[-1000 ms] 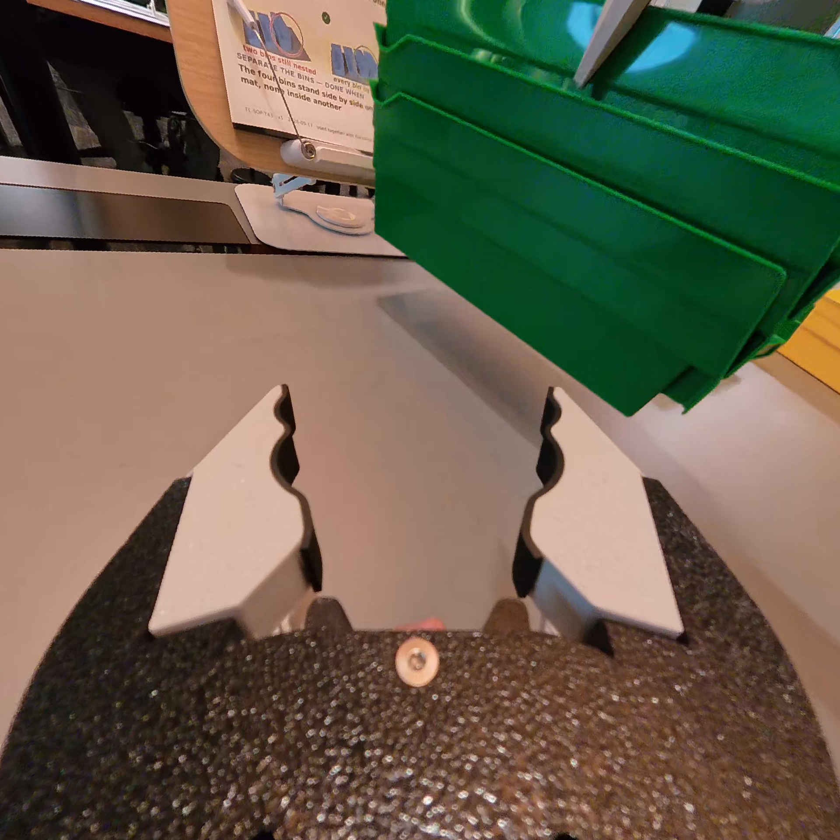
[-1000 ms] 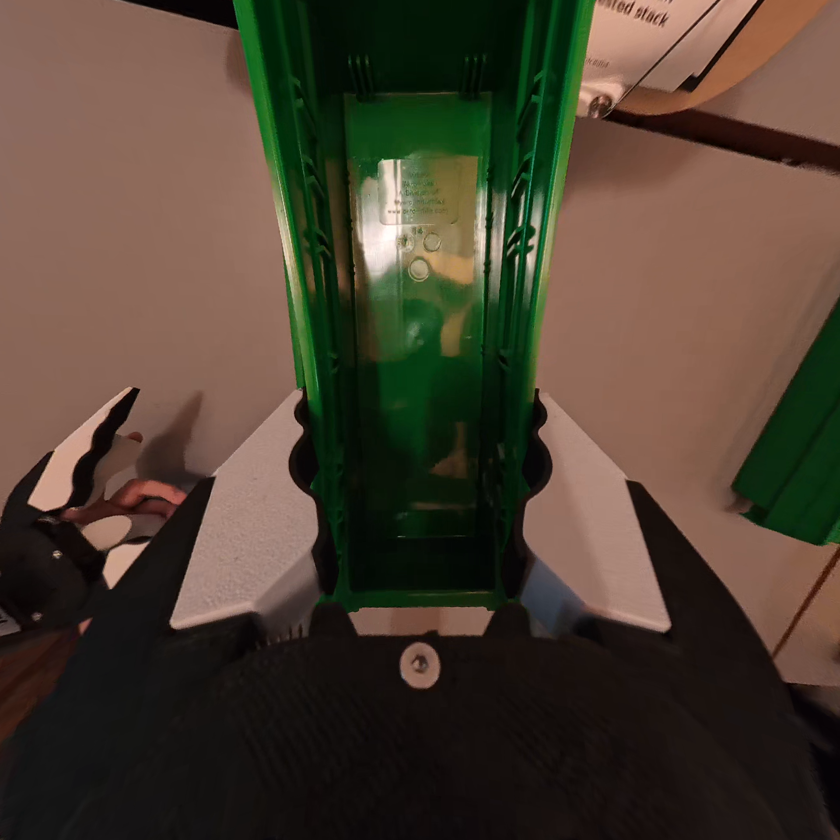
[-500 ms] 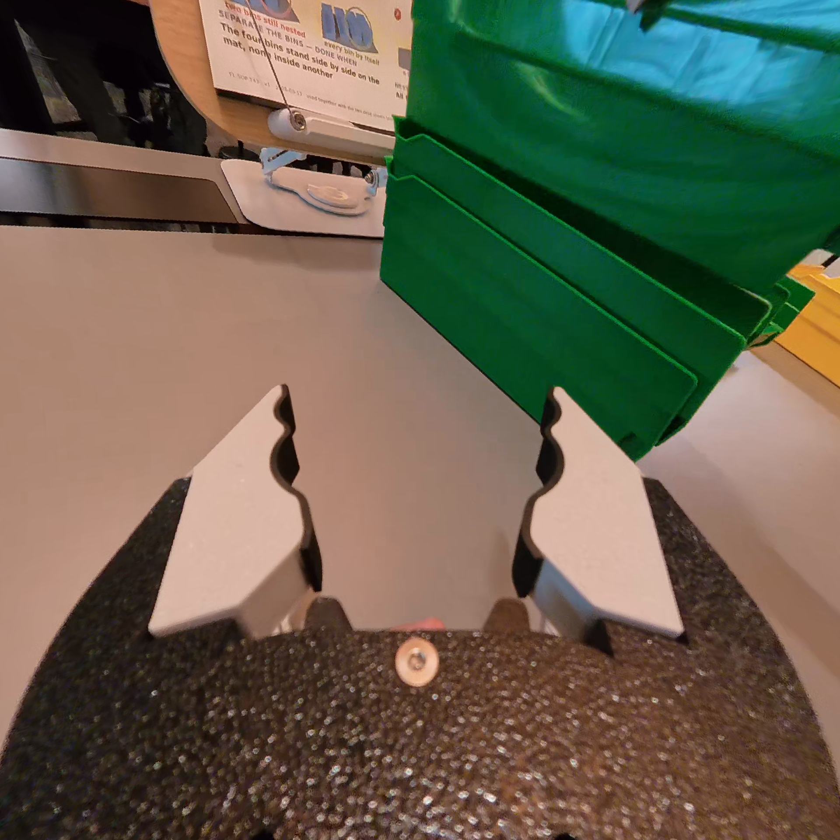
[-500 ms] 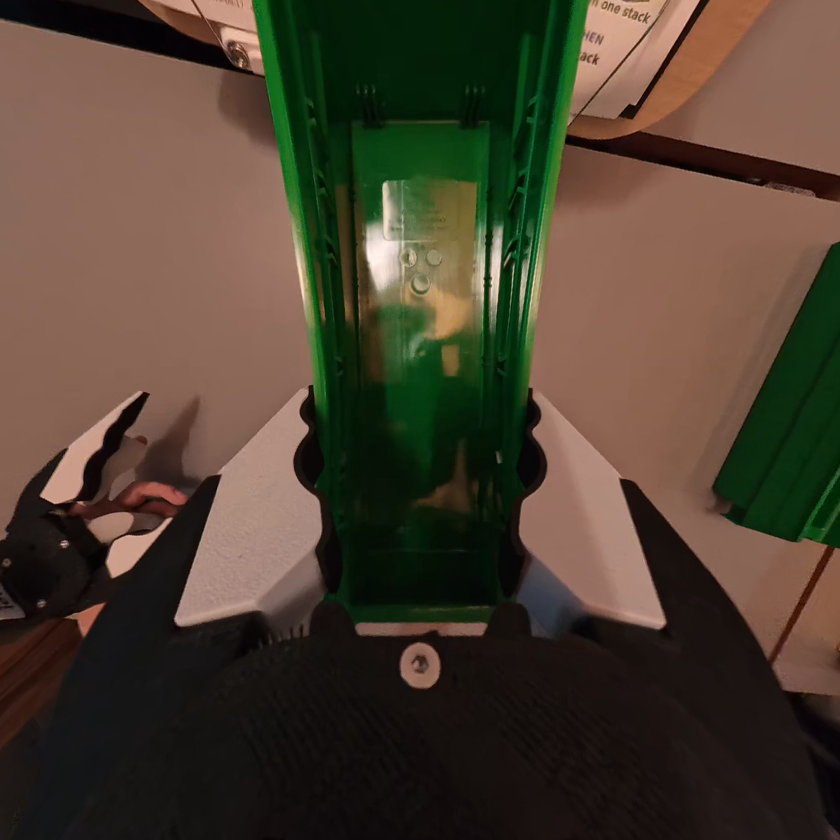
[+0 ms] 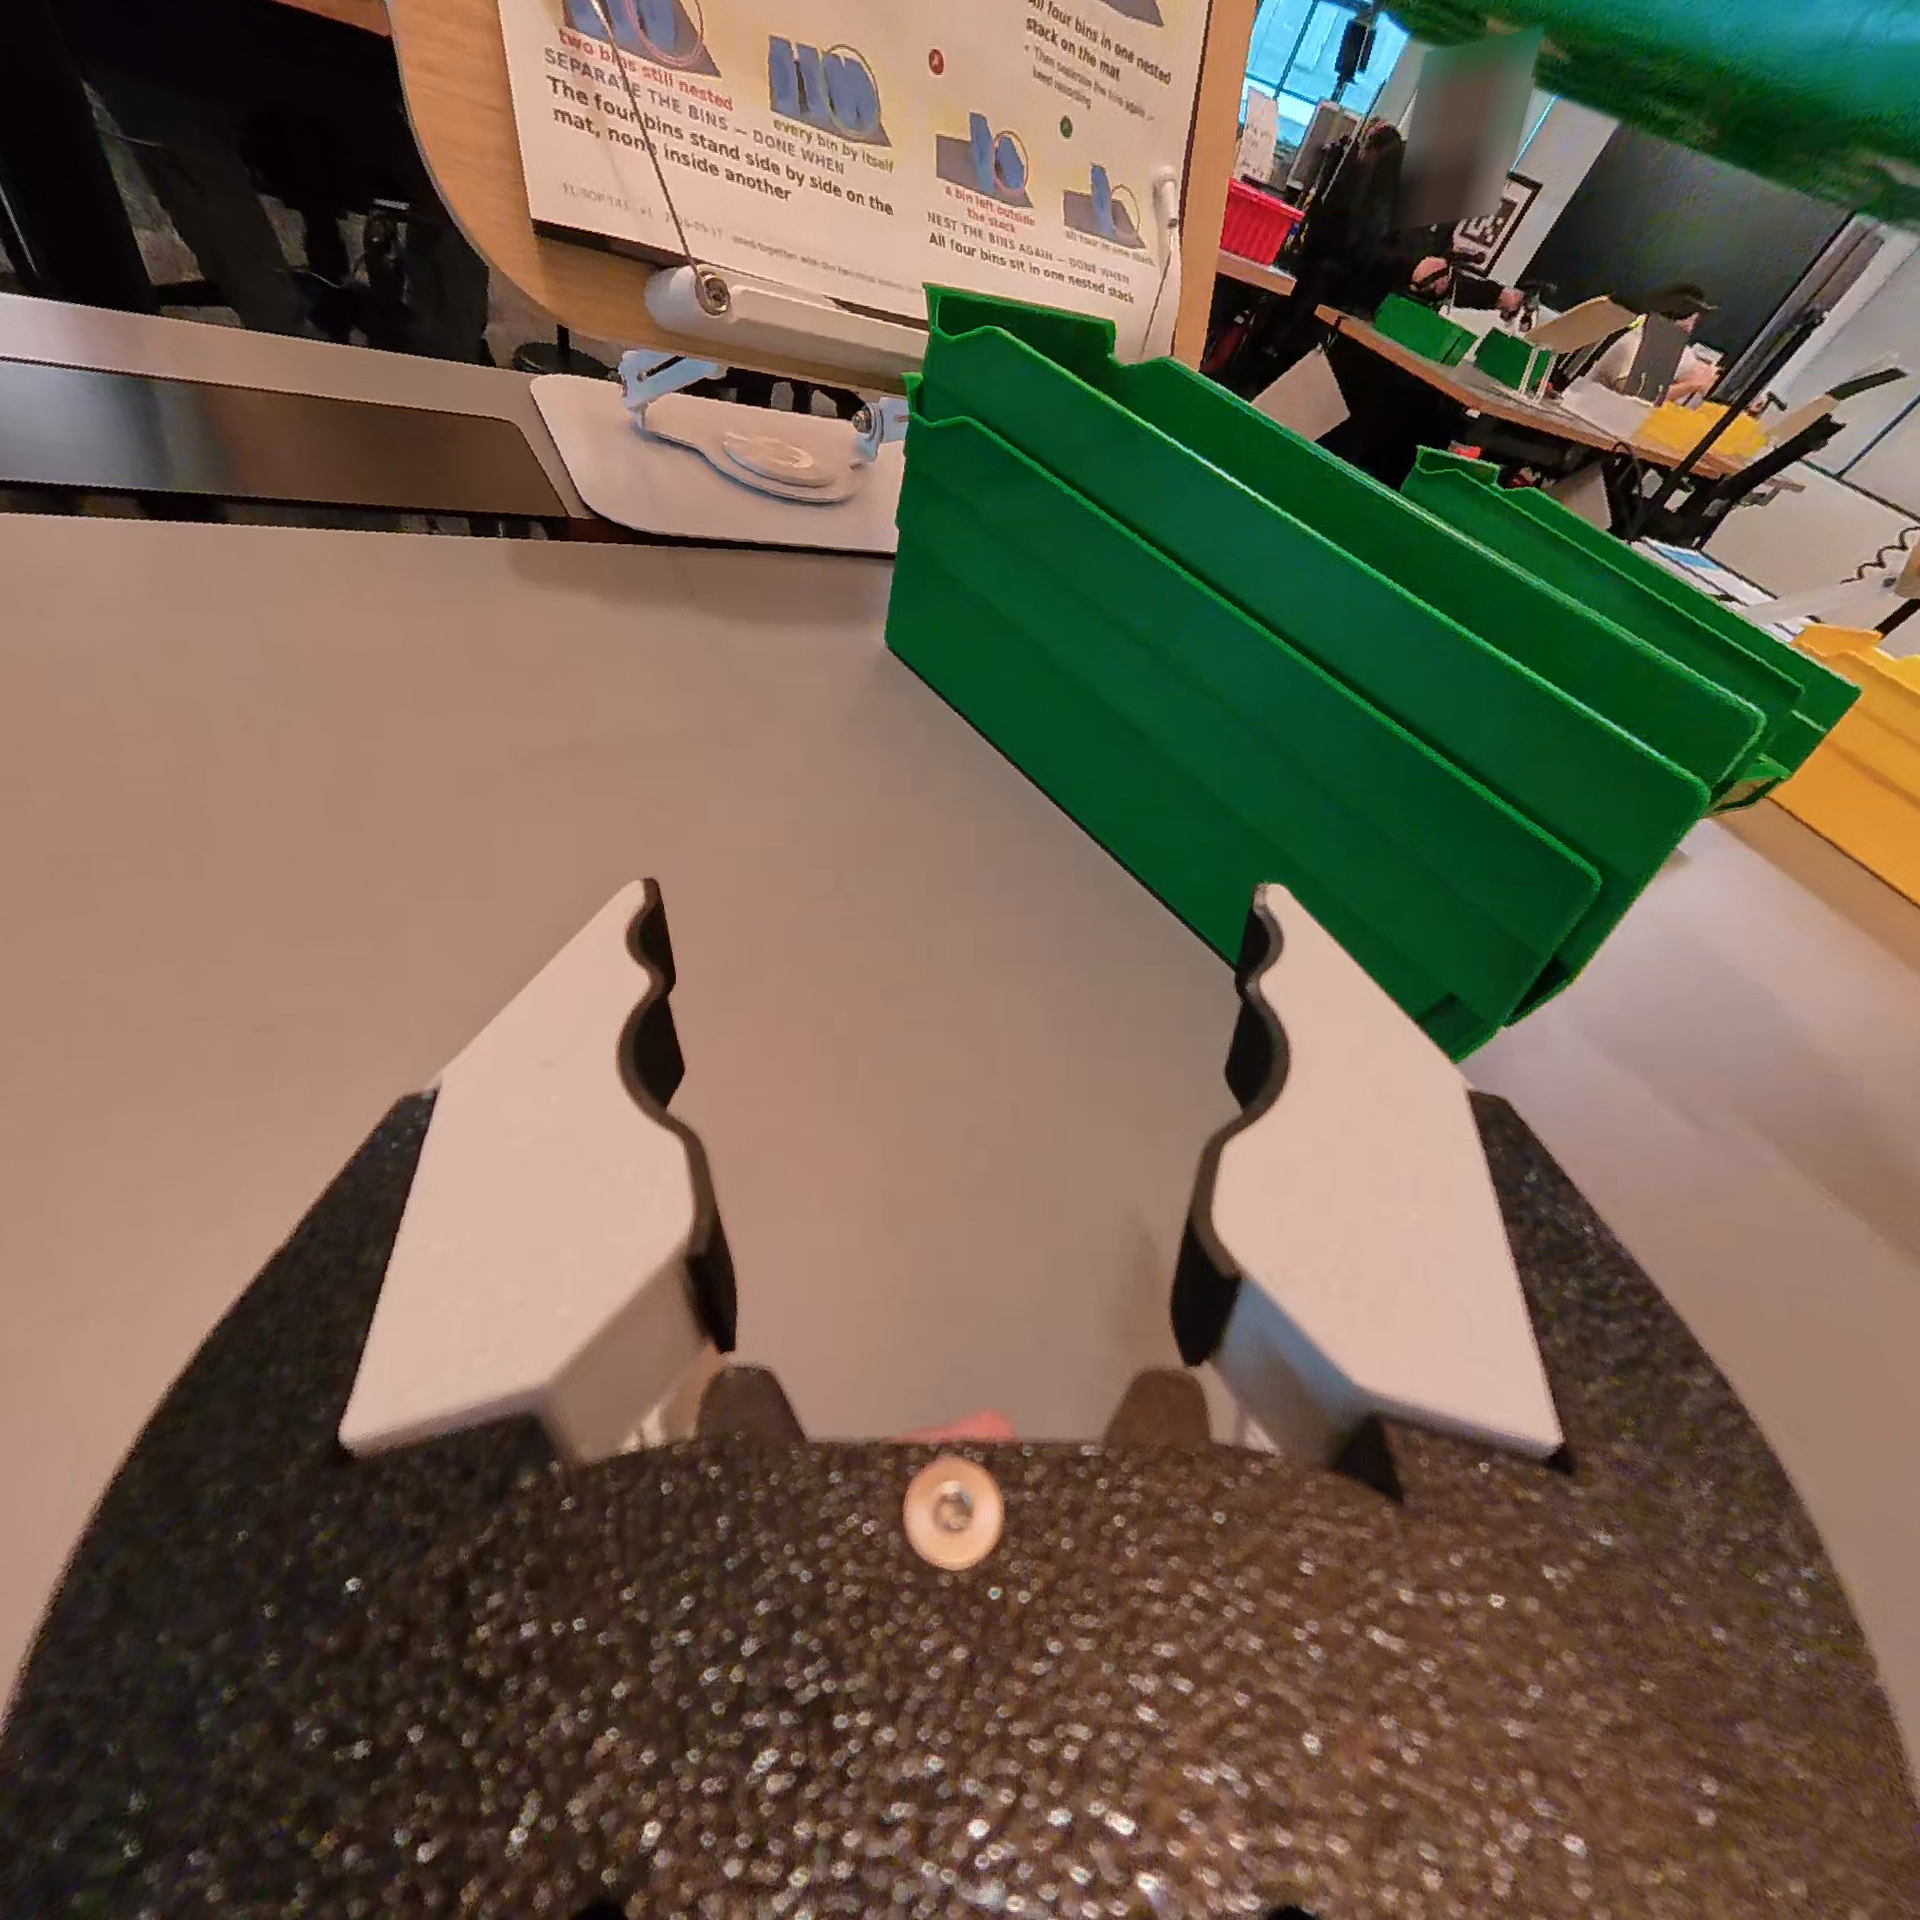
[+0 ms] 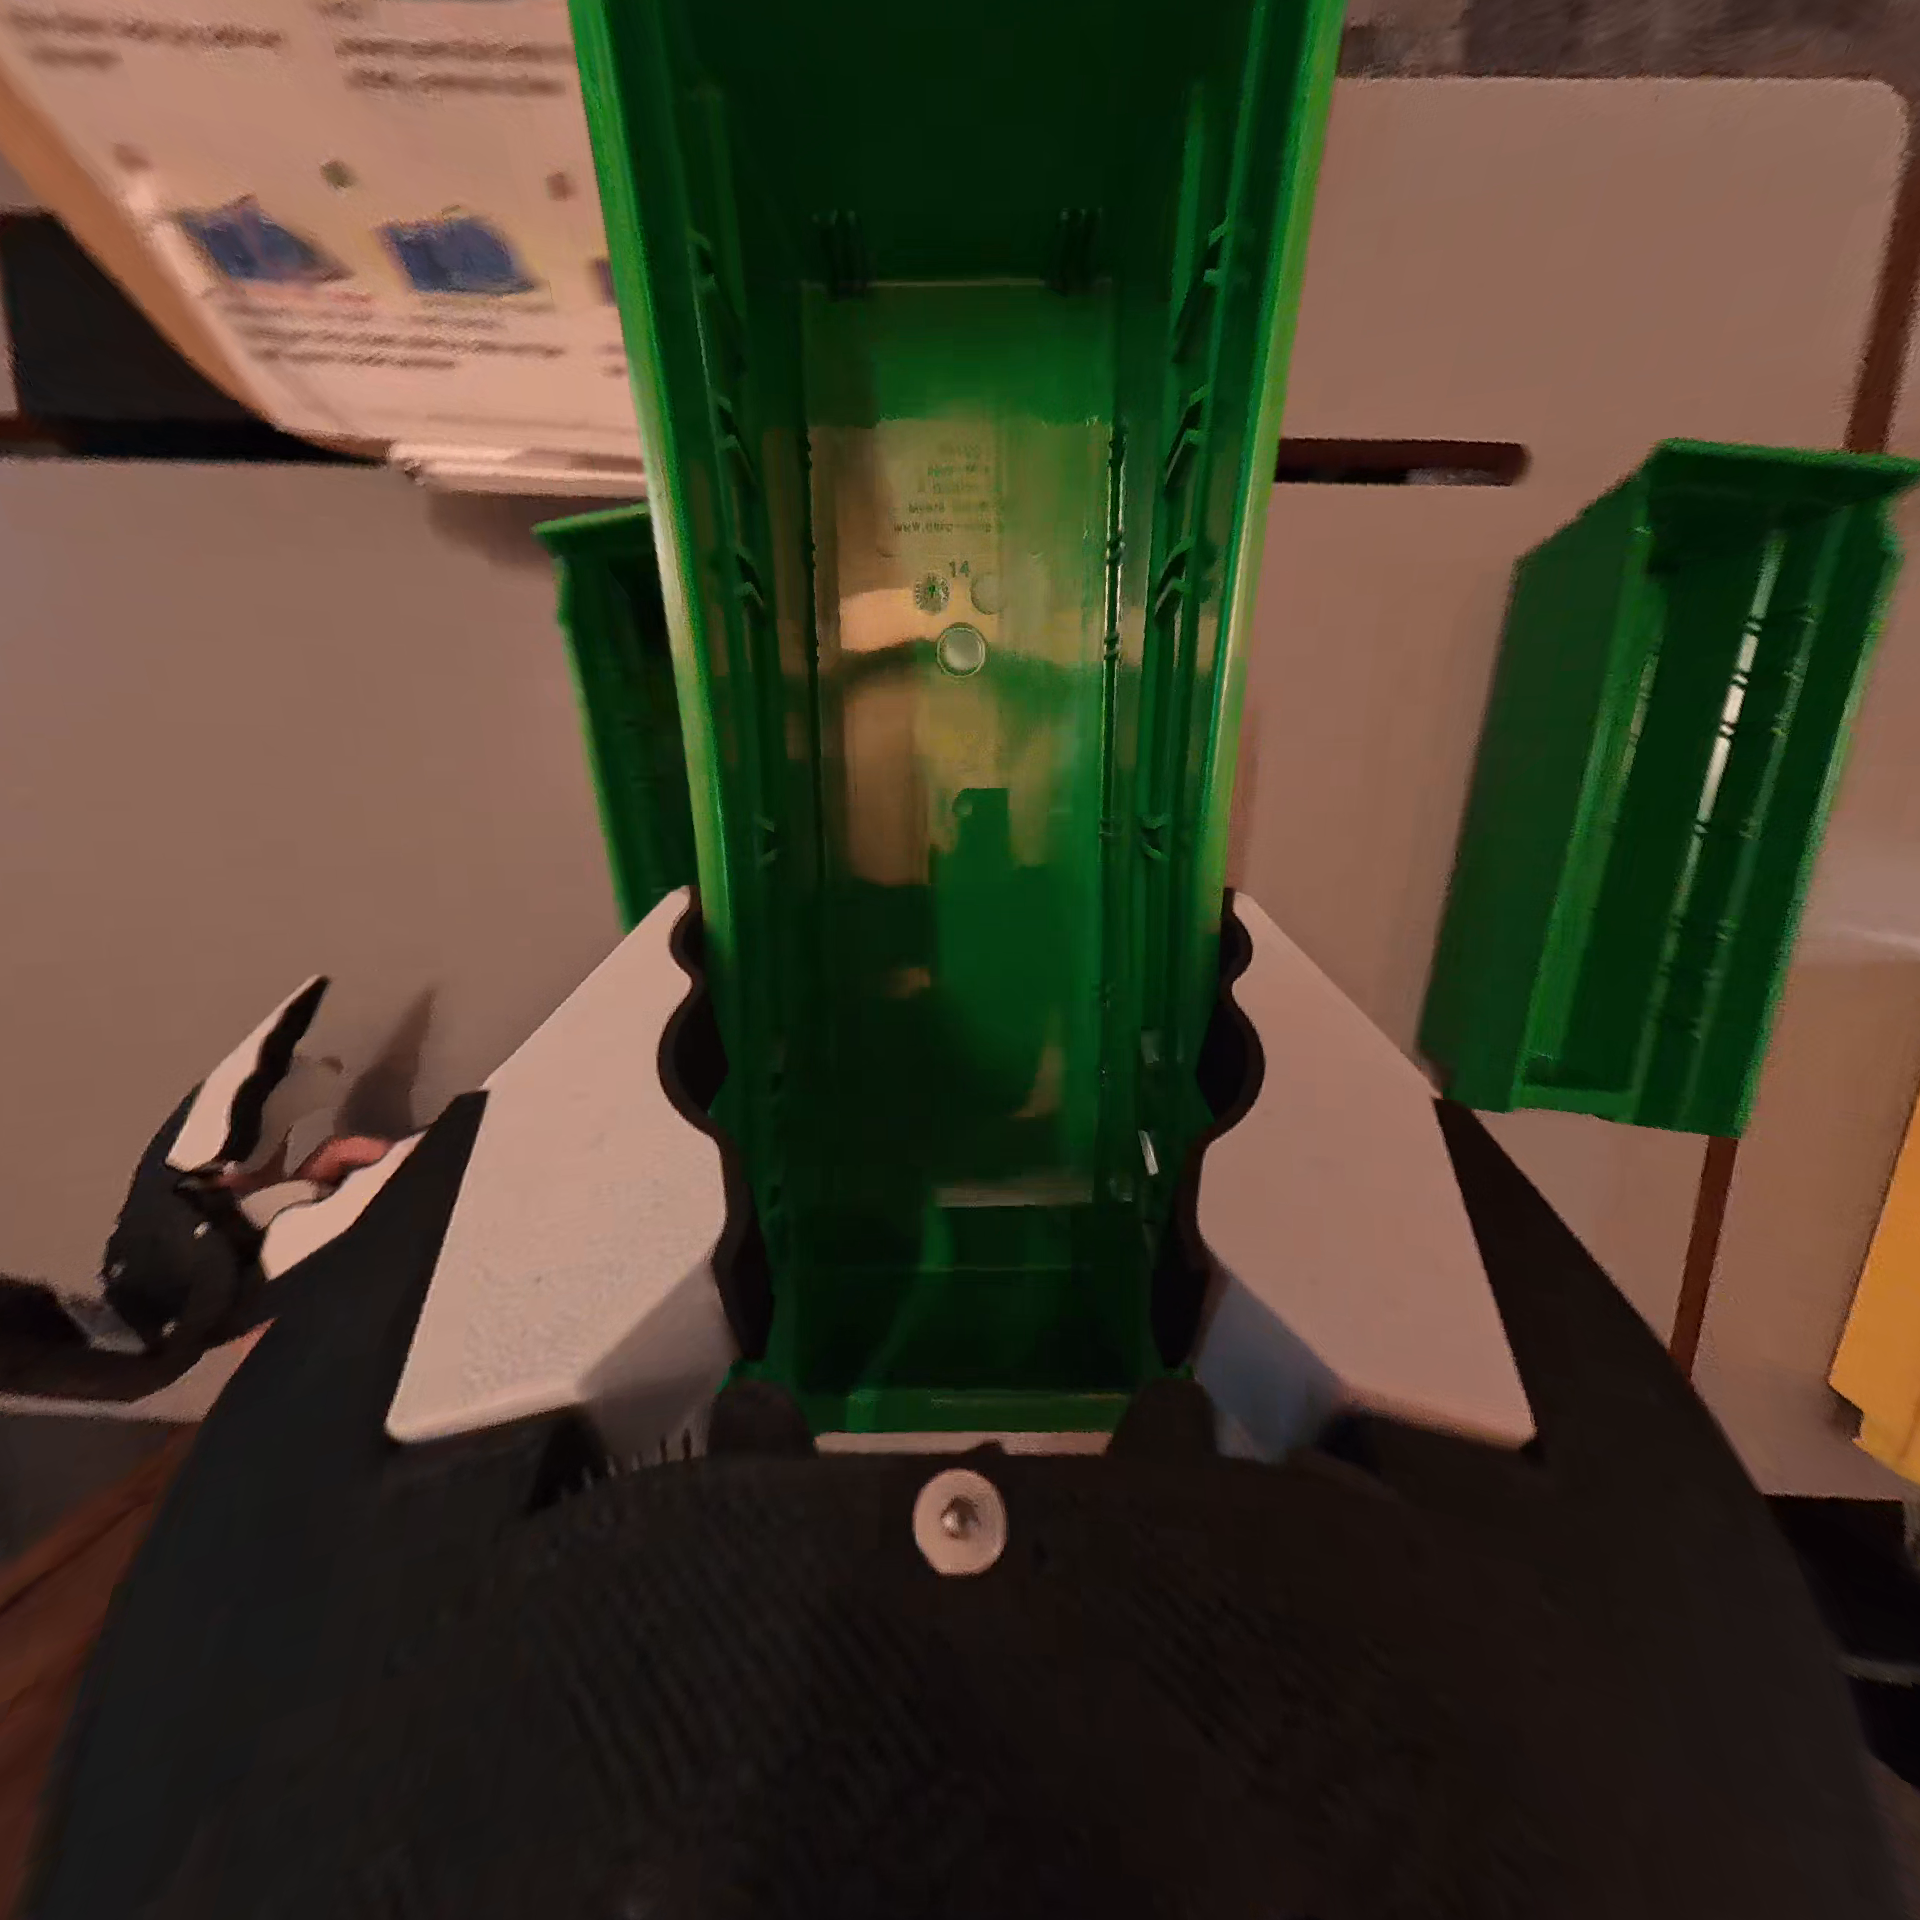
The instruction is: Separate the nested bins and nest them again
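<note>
My right gripper [image 6: 961, 914] is shut on the end of one green bin [image 6: 966, 623] and holds it in the air, open side toward the camera. This bin shows as a green blur at the top right of the left wrist view [image 5: 1714, 83]. A stack of nested green bins [image 5: 1247, 707] stands on the grey mat [image 5: 416, 779], partly hidden behind the held bin in the right wrist view [image 6: 603, 707]. Another green bin [image 5: 1621, 582] stands behind the stack and also shows in the right wrist view [image 6: 1662, 779]. My left gripper [image 5: 954, 899] is open and empty, low over the mat, just left of the stack.
An instruction board on a wooden stand [image 5: 831, 156] rises at the mat's far edge, with its white base plate [image 5: 727, 457] on the table. Yellow bins [image 5: 1860, 748] sit at the right edge. People work at tables [image 5: 1455, 343] in the background.
The right gripper has lifted the top bin up and clear of the stack. The rest of the stack has settled flat on the mat. The left gripper stays open, nearly still.
</note>
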The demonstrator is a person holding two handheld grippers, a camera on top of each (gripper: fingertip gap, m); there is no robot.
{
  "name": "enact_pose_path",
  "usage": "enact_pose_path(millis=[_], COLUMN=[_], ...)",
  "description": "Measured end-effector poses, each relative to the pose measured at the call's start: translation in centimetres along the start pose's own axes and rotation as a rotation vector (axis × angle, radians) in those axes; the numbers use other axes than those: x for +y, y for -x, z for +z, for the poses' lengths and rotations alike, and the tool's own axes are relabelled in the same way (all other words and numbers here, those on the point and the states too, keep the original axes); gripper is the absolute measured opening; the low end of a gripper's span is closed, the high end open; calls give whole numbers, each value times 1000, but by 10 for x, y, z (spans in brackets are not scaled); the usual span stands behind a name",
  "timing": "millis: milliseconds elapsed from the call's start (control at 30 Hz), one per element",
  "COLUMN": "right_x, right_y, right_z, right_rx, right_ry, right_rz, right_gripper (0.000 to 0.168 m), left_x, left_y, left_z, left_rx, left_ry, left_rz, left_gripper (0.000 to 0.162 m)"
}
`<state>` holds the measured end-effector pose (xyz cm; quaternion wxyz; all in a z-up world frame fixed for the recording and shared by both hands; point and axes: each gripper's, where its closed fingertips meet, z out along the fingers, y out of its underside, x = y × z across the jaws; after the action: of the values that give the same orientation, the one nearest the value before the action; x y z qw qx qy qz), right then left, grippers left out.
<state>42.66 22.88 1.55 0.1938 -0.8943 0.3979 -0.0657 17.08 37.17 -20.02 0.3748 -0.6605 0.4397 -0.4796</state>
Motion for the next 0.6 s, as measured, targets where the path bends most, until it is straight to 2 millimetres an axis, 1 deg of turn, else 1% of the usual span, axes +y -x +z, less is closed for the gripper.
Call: enact_pose_path(millis=[67, 133, 200, 267, 333, 433, 500, 600], right_x=[7, 16, 28, 41, 52, 63, 68, 74], right_y=[-35, -68, -94, -114, -126, -138, -142, -144], right_z=[9, 26, 48, 73, 98, 133, 151, 172], right_rx=[16, 30, 39, 44, 44, 40, 44, 76], right_ry=[-4, -6, 6, 18, 34, 45, 39, 28], right_rz=[62, 114, 146, 170, 171, 173, 180, 177], right_gripper=[95, 96, 96, 96, 96, 97, 98, 98], left_x=[0, 0, 1, 1, 4, 9, 12, 18], left_y=[-1, -2, -3, -3, -3, -3, -2, -2], left_z=[1, 1, 1, 2, 3, 5, 6, 9], left_rx=[4, 3, -2, -8, -11, -12, -15, -14], left_ry=[1, 5, 7, 12, 25, 46, 59, 83], left_rz=[-1, 6, 16, 24, 27, 31, 38, 40], left_gripper=[106, 106, 106, 106, 106, 106, 106, 106])
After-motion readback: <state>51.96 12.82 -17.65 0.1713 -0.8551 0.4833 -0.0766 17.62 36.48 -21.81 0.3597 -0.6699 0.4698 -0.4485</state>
